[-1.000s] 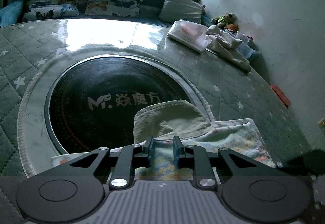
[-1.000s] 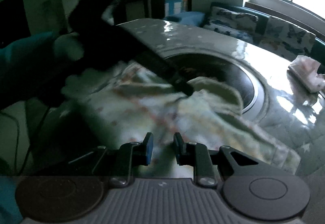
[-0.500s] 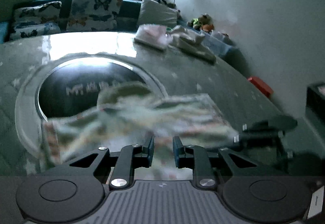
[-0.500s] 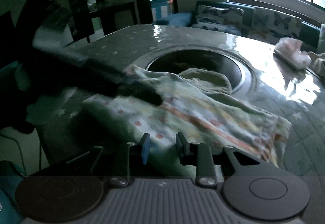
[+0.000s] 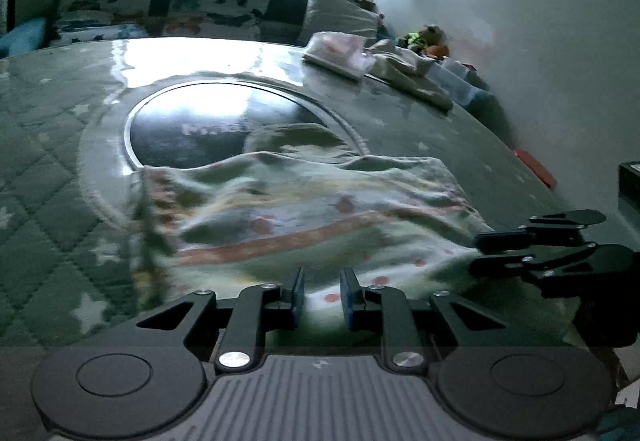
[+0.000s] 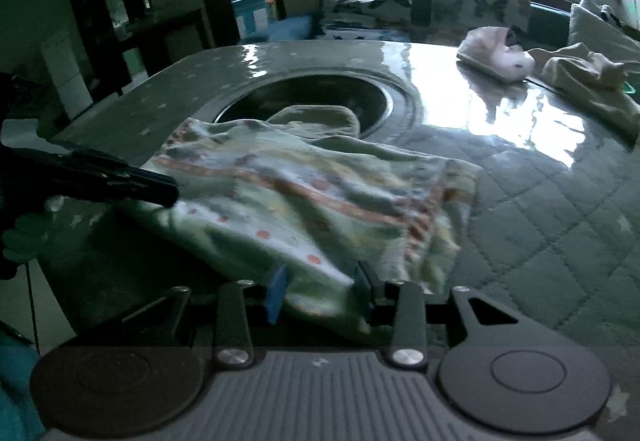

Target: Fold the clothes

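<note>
The patterned garment (image 5: 304, 209) lies spread on the near part of the worktop (image 5: 52, 177), its far edge overlapping the 5 o'clock rim of the round dark inset (image 5: 208, 129); a plain olive cloth (image 5: 296, 137) shows from under that far edge. The garment is pale with orange dots and an orange band, and its surface is wrinkled and partly blurred. The left tongs (image 5: 322, 295) sit at the garment's near edge, at 6 o'clock in the left wrist view, with a narrow gap between the fingers and cloth visible in that gap; whether the pads touch it cannot be told. The right tongs (image 6: 322, 291) stand wider, and the garment's near right corner (image 6: 320, 281) lies between the fingers; contact cannot be told. In the left wrist view the right tongs appear at 3 o'clock of the garment, just beside its right edge. In the right wrist view the left tongs appear at 9 o'clock. At the worktop's far side lie a pink folded bundle (image 6: 500, 57) and a beige cloth (image 6: 588, 81). Butterfly-print cushions (image 5: 216, 5) stand beyond.
</note>
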{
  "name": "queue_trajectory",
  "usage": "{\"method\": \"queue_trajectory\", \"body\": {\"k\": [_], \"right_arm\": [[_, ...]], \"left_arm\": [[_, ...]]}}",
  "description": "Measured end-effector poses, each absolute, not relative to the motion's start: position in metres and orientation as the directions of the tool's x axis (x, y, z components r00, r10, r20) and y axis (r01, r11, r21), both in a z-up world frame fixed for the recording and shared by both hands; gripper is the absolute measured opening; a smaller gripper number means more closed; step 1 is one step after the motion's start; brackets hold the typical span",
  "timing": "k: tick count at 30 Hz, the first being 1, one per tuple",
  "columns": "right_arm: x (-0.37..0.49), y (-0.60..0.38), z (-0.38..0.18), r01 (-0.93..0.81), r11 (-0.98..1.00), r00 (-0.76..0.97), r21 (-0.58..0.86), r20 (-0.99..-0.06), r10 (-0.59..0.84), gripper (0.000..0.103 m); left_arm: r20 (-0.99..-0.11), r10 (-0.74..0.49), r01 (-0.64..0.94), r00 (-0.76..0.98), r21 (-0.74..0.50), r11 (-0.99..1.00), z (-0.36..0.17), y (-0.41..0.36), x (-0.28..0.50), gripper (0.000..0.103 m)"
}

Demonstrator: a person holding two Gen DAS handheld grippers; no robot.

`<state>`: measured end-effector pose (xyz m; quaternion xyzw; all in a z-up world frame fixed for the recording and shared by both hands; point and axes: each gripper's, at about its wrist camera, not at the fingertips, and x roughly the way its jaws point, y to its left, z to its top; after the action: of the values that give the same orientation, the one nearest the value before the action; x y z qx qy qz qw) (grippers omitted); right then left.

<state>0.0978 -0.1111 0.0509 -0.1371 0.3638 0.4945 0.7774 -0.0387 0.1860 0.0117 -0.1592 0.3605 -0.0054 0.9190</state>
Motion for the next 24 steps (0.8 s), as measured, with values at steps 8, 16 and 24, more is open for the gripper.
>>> {"method": "queue_trajectory", "body": {"k": [8, 16, 24], "right_arm": [[0.111, -0.102, 0.068, -0.857, 0.499, 0.301, 0.132, -0.657, 0.691, 0.054], [0.138, -0.074, 0.059, -0.836, 0.522, 0.309, 0.167, -0.644, 0.700, 0.061], [0.153, -0.069, 0.050, -0.818, 0.550, 0.326, 0.170, -0.651, 0.686, 0.062]], "left_arm": [[-0.654, -0.054, -0.175, 0.755, -0.281, 0.944, 0.022, 0.210, -0.036, 0.026], [-0.676, -0.004, -0.254, 0.737, -0.283, 0.925, 0.011, 0.241, 0.001, 0.027], [-0.668, 0.013, -0.286, 0.744, -0.300, 0.910, 0.013, 0.256, -0.001, 0.029]]}}
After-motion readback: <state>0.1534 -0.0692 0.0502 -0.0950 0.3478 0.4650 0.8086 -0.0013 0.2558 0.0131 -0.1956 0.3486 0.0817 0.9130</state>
